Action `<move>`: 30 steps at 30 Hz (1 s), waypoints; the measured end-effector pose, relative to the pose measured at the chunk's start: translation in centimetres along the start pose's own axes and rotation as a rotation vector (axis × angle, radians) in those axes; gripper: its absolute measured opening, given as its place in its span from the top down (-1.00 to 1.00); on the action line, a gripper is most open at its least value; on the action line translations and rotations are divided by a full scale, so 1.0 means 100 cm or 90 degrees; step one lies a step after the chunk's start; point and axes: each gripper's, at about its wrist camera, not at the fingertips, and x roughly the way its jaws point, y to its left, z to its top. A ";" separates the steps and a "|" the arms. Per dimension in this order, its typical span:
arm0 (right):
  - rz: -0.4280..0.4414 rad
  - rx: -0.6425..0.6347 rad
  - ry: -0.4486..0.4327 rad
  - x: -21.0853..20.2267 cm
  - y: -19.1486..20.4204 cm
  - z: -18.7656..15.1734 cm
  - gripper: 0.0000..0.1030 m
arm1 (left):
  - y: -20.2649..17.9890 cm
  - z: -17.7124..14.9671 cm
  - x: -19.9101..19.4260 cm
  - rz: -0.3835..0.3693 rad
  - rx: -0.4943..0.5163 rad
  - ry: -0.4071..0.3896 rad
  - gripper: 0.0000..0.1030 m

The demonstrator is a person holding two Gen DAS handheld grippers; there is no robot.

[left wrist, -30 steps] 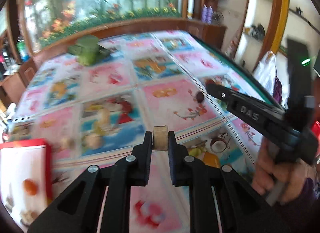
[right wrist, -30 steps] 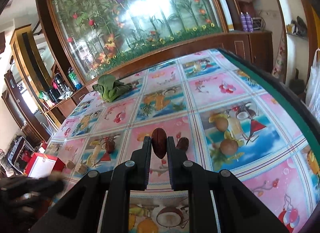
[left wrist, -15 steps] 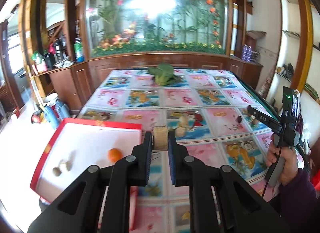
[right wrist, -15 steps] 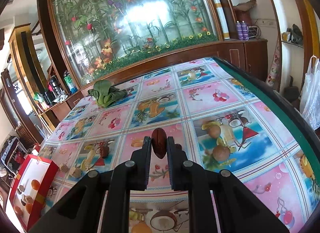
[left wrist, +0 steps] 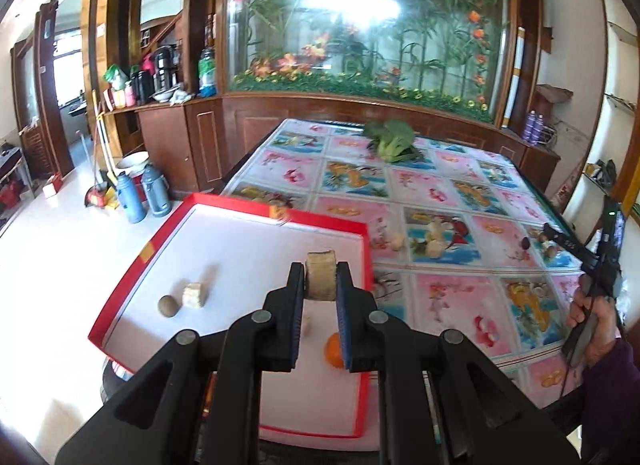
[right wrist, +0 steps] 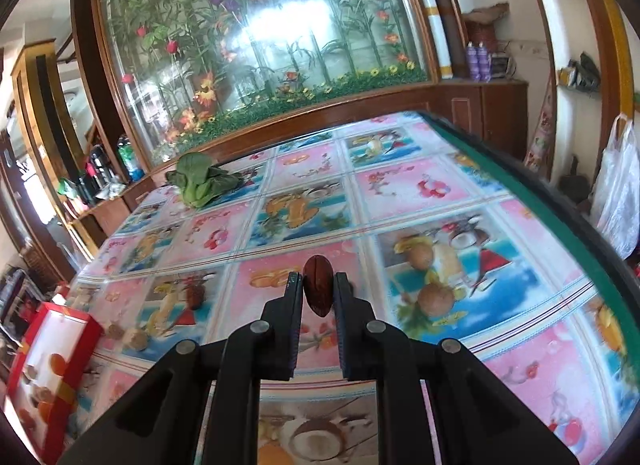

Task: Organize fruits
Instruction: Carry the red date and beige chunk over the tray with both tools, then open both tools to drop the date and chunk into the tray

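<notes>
A person's left gripper [left wrist: 320, 279] clamps a tan, cylinder-shaped chunk [left wrist: 320, 275] between its closed fingers, holding it above the white floor of a red-rimmed box [left wrist: 256, 207] at the near left edge of a table [left wrist: 440, 305] covered in a fruit-print cloth. Inside the box lie a small brown round fruit [left wrist: 167, 306], touching or just beside a pale cut piece [left wrist: 195, 295] toward the left wall, and an orange fruit [left wrist: 334, 350] near the right wall, partly hidden behind the gripper's right finger.

At the right of the same view, a hand [left wrist: 592, 321] in a purple sleeve holds the right gripper [left wrist: 545, 230] out over the table, close to two small dark fruits [left wrist: 525, 243] on the cloth.

The right wrist view shows the right gripper [right wrist: 318, 289] shut on a dark reddish-brown, oval fruit [right wrist: 318, 289], held upright over a pink square of the cloth. The box [right wrist: 44, 365] sits at the far left of that view, with fruit visible inside. A green leafy vegetable [right wrist: 202, 181] rests at the table's far end, well apart from both grippers, before a wooden cabinet with a flower-painted glass panel [right wrist: 260, 25].
</notes>
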 end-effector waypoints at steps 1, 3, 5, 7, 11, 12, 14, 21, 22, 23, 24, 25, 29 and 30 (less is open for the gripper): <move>0.008 0.004 0.006 0.000 0.001 0.000 0.74 | 0.008 -0.001 0.004 0.005 -0.010 0.008 0.67; 0.024 0.006 0.009 -0.001 0.008 0.000 0.74 | 0.019 -0.001 0.008 0.014 -0.027 0.014 0.67; 0.066 0.019 0.016 0.000 0.021 0.002 0.74 | 0.031 -0.002 0.008 0.034 -0.033 0.009 0.67; 0.122 0.017 0.031 0.005 0.052 0.003 0.74 | 0.041 -0.001 0.009 0.051 -0.037 0.007 0.67; 0.244 -0.039 0.082 0.021 0.142 0.000 0.75 | 0.062 0.005 0.014 0.073 -0.049 0.011 0.67; 0.269 -0.048 0.099 0.027 0.164 -0.002 0.75 | 0.068 0.007 0.018 0.074 -0.052 0.019 0.67; 0.320 -0.061 0.135 0.038 0.208 -0.006 0.75 | 0.075 0.012 0.025 0.077 -0.060 0.027 0.67; 0.392 -0.117 0.241 0.076 0.308 -0.040 0.75 | 0.086 0.034 0.085 0.089 -0.085 0.103 0.67; 0.394 -0.124 0.266 0.084 0.315 -0.048 0.75 | 0.088 0.034 0.094 0.090 -0.098 0.120 0.67; 0.393 -0.137 0.283 0.090 0.320 -0.055 0.75 | 0.088 0.033 0.101 0.083 -0.107 0.130 0.67; 0.387 -0.159 0.299 0.094 0.322 -0.060 0.75 | 0.088 0.031 0.109 0.085 -0.115 0.144 0.67; 0.384 -0.172 0.311 0.096 0.322 -0.064 0.75 | 0.087 0.029 0.115 0.095 -0.117 0.157 0.67; 0.371 -0.204 0.317 0.101 0.317 -0.069 0.75 | 0.080 0.019 0.127 0.098 -0.121 0.187 0.67; 0.365 -0.212 0.322 0.105 0.315 -0.071 0.75 | 0.077 0.017 0.129 0.098 -0.118 0.193 0.67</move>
